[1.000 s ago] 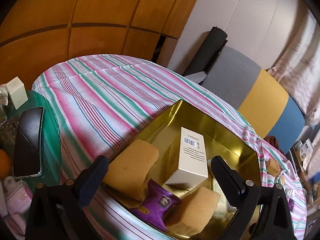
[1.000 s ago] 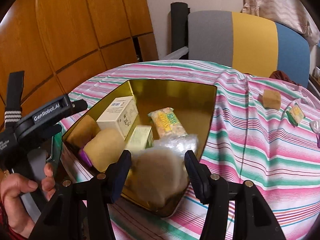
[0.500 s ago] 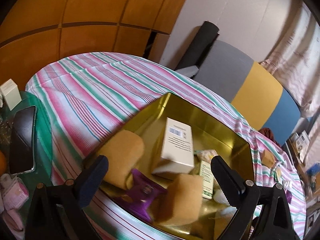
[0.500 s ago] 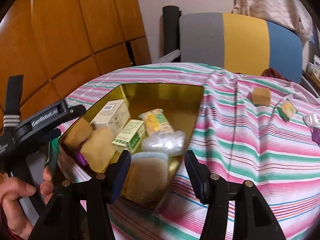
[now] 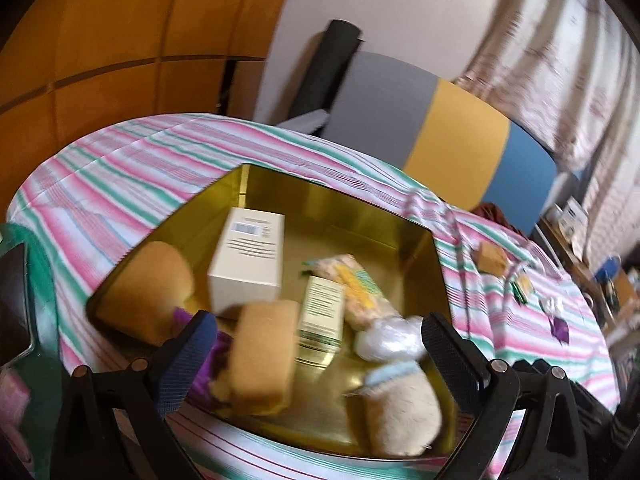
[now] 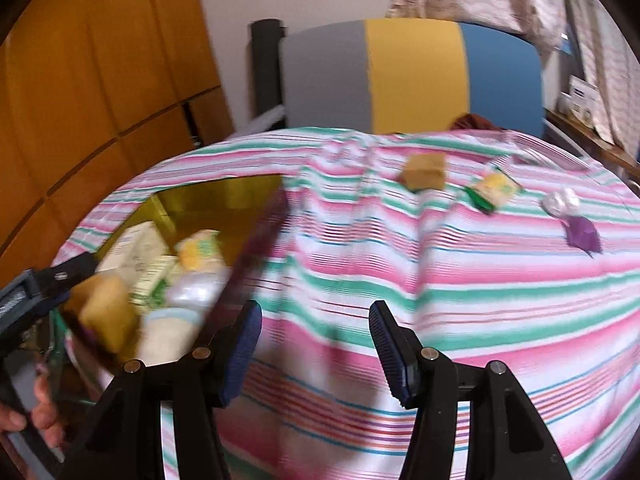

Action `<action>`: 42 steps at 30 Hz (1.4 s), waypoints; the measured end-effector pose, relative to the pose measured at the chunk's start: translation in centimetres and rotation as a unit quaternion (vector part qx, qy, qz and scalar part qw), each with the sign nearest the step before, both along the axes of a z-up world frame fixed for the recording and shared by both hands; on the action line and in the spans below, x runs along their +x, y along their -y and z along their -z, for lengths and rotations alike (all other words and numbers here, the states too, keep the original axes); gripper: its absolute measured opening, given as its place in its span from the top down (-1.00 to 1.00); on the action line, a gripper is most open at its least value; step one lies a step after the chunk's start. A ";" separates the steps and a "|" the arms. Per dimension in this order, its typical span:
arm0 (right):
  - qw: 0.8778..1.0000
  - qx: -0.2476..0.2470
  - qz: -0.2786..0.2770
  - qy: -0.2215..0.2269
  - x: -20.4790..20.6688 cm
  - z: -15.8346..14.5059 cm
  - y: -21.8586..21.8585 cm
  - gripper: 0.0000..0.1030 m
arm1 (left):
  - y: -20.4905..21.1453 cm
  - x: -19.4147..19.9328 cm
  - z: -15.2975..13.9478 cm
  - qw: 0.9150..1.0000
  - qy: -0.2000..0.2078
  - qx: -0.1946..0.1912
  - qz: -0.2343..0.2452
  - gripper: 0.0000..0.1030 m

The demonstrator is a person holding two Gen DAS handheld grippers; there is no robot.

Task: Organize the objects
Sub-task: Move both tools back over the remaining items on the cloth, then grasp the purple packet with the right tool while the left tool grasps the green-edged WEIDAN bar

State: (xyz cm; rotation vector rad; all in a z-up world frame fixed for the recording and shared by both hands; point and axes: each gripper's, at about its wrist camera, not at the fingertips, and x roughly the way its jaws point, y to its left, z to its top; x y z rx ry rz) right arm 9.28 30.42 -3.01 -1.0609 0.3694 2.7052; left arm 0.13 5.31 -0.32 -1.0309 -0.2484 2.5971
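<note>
A gold tin tray (image 5: 360, 216) on the striped cloth holds a white box (image 5: 248, 260), two tan sponges (image 5: 264, 360), a small green-and-white box (image 5: 322, 308), a yellow snack packet (image 5: 360, 288), a clear wrapped piece (image 5: 388, 340) and a beige pad (image 5: 400, 412). My left gripper (image 5: 318, 344) hangs open over the tray's near side, holding nothing. My right gripper (image 6: 314, 320) is open above bare cloth, to the right of the tray (image 6: 224, 196). Farther right on the cloth lie a tan cube (image 6: 426, 170), a green-yellow packet (image 6: 494, 190), a clear wrapped piece (image 6: 560, 202) and a purple packet (image 6: 582, 234).
A grey, yellow and blue chair back (image 6: 412, 76) stands behind the table, with wooden panelling (image 6: 100, 80) to the left. A dark phone (image 5: 14, 300) lies on green cloth at the left edge. A hand (image 6: 40, 412) holds the left gripper's handle.
My right gripper has swung right, from over the tray to over the bare cloth. My left gripper's view has shifted right across the tray, and the beige pad now shows in it.
</note>
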 end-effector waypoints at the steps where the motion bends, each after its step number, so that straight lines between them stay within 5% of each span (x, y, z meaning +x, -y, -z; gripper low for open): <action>1: 1.000 -0.001 0.014 0.004 0.4 0.3 -1.2 -0.10 | -0.7 0.2 -0.1 1.000 -0.002 -0.004 0.010 -1.00; 16: 0.975 -0.027 0.214 0.044 6.0 4.0 -16.4 -0.21 | -11.0 4.1 -0.5 0.987 -0.006 -0.050 0.154 -1.00; 27: 0.961 0.017 0.273 0.036 2.8 2.7 -27.7 -0.39 | -15.5 5.5 -0.3 0.976 0.009 -0.071 0.208 -1.00; 36: 0.959 0.018 0.278 0.045 -0.2 4.8 -31.6 -0.39 | -18.2 5.6 0.2 0.968 0.012 -0.102 0.227 -1.00; 42: 0.964 0.007 0.264 0.038 -0.5 5.6 -31.6 -0.01 | -20.6 5.0 0.7 0.965 0.023 -0.105 0.239 -1.00</action>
